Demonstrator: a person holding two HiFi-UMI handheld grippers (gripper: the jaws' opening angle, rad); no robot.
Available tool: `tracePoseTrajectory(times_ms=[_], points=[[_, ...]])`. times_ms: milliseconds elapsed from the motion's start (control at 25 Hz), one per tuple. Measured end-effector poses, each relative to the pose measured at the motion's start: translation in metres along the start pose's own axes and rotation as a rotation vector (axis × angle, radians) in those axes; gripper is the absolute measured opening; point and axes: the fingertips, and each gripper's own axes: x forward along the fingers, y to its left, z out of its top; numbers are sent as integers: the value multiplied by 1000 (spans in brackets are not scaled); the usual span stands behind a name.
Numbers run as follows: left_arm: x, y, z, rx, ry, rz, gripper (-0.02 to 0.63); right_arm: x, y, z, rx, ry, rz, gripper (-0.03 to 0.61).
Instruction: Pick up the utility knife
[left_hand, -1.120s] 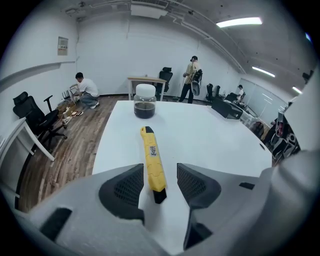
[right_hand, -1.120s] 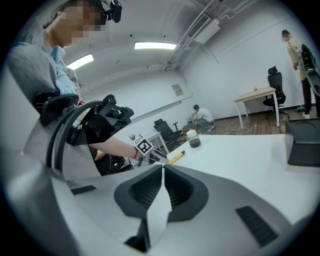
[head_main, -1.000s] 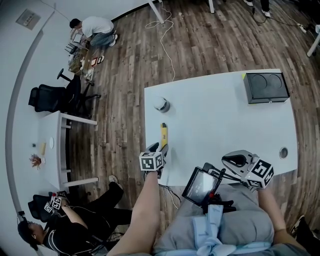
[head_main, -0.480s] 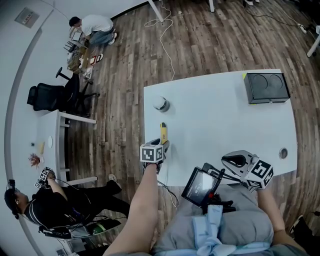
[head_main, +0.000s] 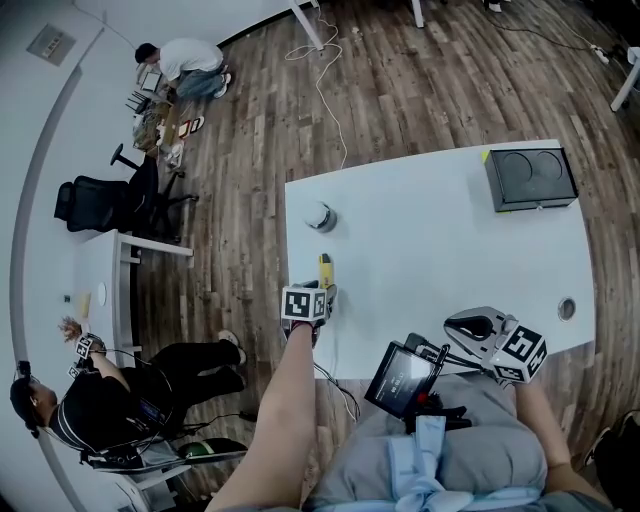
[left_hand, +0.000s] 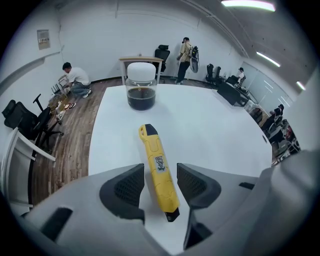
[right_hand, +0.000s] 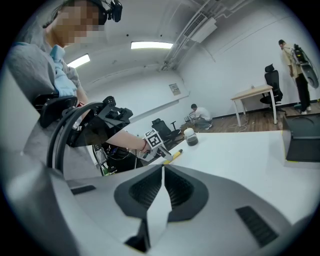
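The yellow utility knife (left_hand: 157, 165) lies flat on the white table (left_hand: 210, 125), its black tip towards me. My left gripper (left_hand: 160, 187) is open and straddles the knife's near half, one jaw on each side with a narrow gap showing at both. In the head view the knife (head_main: 325, 267) pokes out ahead of the left gripper (head_main: 322, 297), near the table's left edge. My right gripper (right_hand: 162, 172) is shut with nothing in it, and it hangs off the table's near edge by my lap (head_main: 470, 325).
A glass jar with a white lid (left_hand: 140, 86) stands on the table beyond the knife (head_main: 320, 216). A black box (head_main: 531, 176) sits at the far right corner. A small screen (head_main: 405, 372) is mounted at my waist. People and office chairs are across the room.
My left gripper has slid forward along the knife, so more of the handle now lies between its jaws. The right gripper has barely moved. A person at lower left shifted.
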Motion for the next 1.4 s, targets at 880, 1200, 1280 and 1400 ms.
tracePoseTrajectory(times_ms=[880,1200,1280,1400], points=[[15,10,11,31,98,48,167,5,-9,1,33,5,-8,31],[18,-5,8,122,109,55,127,-3,-8,-5,30,-2,-6,31],[17,-8,7,190,113,55,124,-5,-7,-7,30,-4,-9,31],[25,-15,4,337,128,40,123,-8,-8,-6,24,-7,-15,31]])
